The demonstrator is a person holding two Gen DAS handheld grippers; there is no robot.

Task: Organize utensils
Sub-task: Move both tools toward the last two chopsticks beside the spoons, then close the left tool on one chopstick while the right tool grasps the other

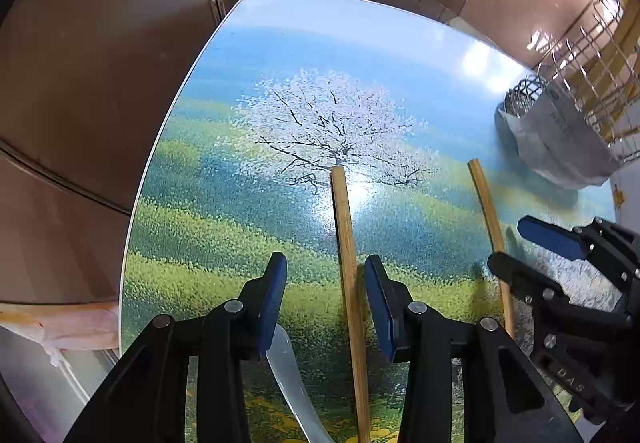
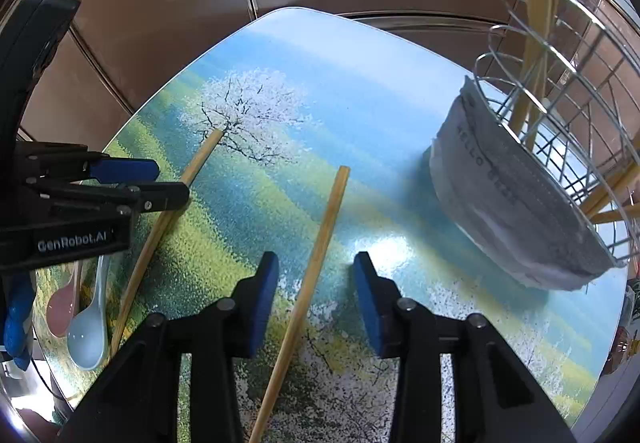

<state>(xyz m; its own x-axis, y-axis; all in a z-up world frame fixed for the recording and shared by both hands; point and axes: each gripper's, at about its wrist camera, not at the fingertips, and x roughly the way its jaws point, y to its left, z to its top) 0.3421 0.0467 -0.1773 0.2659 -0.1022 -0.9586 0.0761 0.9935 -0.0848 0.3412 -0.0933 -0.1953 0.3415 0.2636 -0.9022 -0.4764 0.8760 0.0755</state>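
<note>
A table (image 1: 248,235) printed with a blossoming tree, blue sky and green fields stands on a brown tiled floor (image 1: 100,83). Two wooden chopsticks lie on it, well apart from each other. The left gripper (image 1: 326,303) hovers low over the table with its blue-padded fingers (image 1: 272,295) spread; one chopstick (image 1: 348,283) runs lengthwise between them, closer to the right-hand pad, and no contact is visible. A pale blue spoon (image 2: 90,327) lies beside this gripper, with a pink spoon (image 2: 64,307) touching its side; the spoons sit near the table's edge. The right gripper (image 2: 316,299) is likewise spread, with the other chopstick (image 2: 308,291) lying slanted in the gap between its fingers, untouched by either pad. At the far right of the table stands a wire utensil rack (image 2: 560,103) holding several more upright chopsticks. A grey fabric pouch (image 2: 512,203) with printed lettering hangs over the rack's near rim.
</note>
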